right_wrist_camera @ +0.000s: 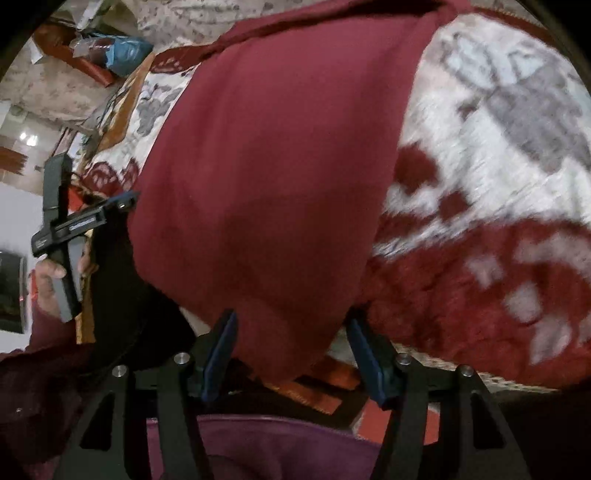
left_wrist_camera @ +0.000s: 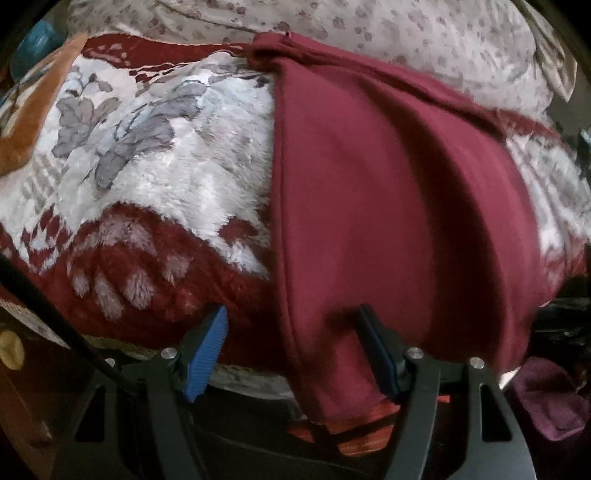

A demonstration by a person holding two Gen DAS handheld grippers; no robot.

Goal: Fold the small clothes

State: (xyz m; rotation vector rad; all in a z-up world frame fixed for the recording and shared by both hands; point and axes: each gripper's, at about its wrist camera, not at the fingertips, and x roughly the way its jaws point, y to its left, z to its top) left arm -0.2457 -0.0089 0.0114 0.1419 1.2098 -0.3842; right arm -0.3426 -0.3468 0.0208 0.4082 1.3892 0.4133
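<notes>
My left gripper (left_wrist_camera: 291, 347) has its blue pads spread wide, and the near hem of the maroon garment (left_wrist_camera: 388, 206) hangs down between them with a gap on each side, so nothing is pinched. That garment lies lengthwise on the plush blanket (left_wrist_camera: 155, 177), running away from me to a bunched far end near the spotted pillow fabric (left_wrist_camera: 406, 33). Its left edge is a clean stitched seam, straight from far to near, with open white-and-grey blanket all along that side. On the right the cloth rolls over in a soft ridge, and only a narrow strip of blanket shows past it. My right gripper (right_wrist_camera: 291, 350) is parted as well, the garment's near corner (right_wrist_camera: 295, 332) drooping between its fingers, loose rather than clamped. From this side, the wide red-and-white blanket lies free to the right. To the left, the other gripper sits at the garment's edge with my hand (right_wrist_camera: 48, 284) round its handle. The near hem overhangs the bed's front edge.
</notes>
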